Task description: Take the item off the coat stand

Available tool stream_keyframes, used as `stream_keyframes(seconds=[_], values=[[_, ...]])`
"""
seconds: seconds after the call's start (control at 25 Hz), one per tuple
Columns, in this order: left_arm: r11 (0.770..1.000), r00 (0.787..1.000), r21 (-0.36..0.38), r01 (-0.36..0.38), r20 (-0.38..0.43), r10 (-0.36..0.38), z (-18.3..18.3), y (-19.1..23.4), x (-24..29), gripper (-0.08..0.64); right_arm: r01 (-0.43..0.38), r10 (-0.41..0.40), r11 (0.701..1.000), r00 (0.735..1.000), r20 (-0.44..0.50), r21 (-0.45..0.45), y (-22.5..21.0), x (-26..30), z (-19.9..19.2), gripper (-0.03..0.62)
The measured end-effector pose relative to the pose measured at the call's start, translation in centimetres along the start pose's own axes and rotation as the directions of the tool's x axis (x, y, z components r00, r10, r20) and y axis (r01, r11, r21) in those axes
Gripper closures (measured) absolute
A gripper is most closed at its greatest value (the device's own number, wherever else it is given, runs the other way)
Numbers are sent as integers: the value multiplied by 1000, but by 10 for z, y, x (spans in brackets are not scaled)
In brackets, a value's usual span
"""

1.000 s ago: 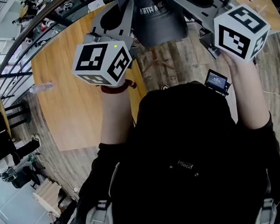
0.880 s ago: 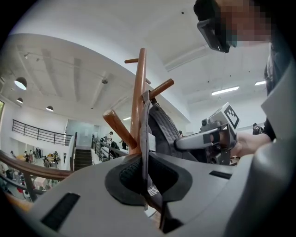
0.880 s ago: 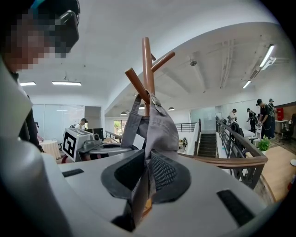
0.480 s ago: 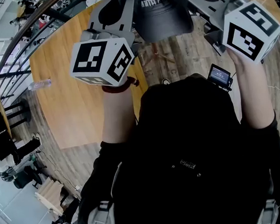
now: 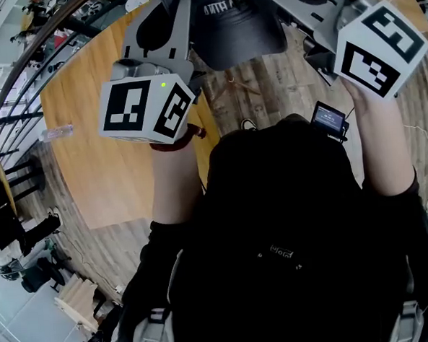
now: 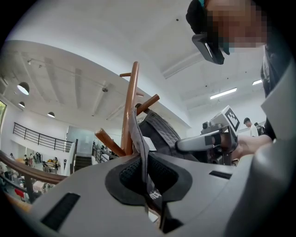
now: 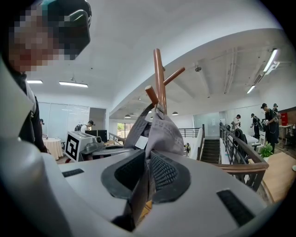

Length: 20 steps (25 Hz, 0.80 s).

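A dark grey cap (image 5: 235,22) hangs at the wooden coat stand (image 6: 130,107), whose pegs branch out above it. My left gripper (image 6: 147,178) is shut on a thin edge of the cap (image 6: 159,134), the cloth pinched between the black pads. My right gripper (image 7: 148,178) is shut on the cap's (image 7: 163,132) other side, with cloth bunched between its pads. The cap's top still reaches the stand's pole (image 7: 158,74). Each gripper view shows the other gripper across the cap.
A round wooden table (image 5: 105,159) lies below at the left with a clear bottle (image 5: 56,131) on it. A small screen device (image 5: 329,120) sits by the person's chest. A railing and stairs (image 7: 210,150) are beyond, with people standing further off.
Both hands have come up a little with the cap between them. In the head view the cap has slid toward the top left and the left cube looms larger.
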<state>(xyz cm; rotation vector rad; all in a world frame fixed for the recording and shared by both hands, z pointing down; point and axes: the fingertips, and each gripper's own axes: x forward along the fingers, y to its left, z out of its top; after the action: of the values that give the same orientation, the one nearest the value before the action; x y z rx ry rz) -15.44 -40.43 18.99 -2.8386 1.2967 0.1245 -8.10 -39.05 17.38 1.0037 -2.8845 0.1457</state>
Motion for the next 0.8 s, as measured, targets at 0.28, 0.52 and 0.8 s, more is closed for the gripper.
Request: stream_keyframes(seconds=[0.28,0.52,0.8], values=[[999,998,35,-31,61,29,7,-16,-15,540,-49,48,999,997,55,4,13,-21,-3,540],[998,995,47,-49,86,45,20,-24,-20,540,-80,79,997,995,60,13,17,-25,12,540],[995,989,76,-72,134,61,39,-59,-14,540,-75,73,997,993,93,19,15,-69,16,540]])
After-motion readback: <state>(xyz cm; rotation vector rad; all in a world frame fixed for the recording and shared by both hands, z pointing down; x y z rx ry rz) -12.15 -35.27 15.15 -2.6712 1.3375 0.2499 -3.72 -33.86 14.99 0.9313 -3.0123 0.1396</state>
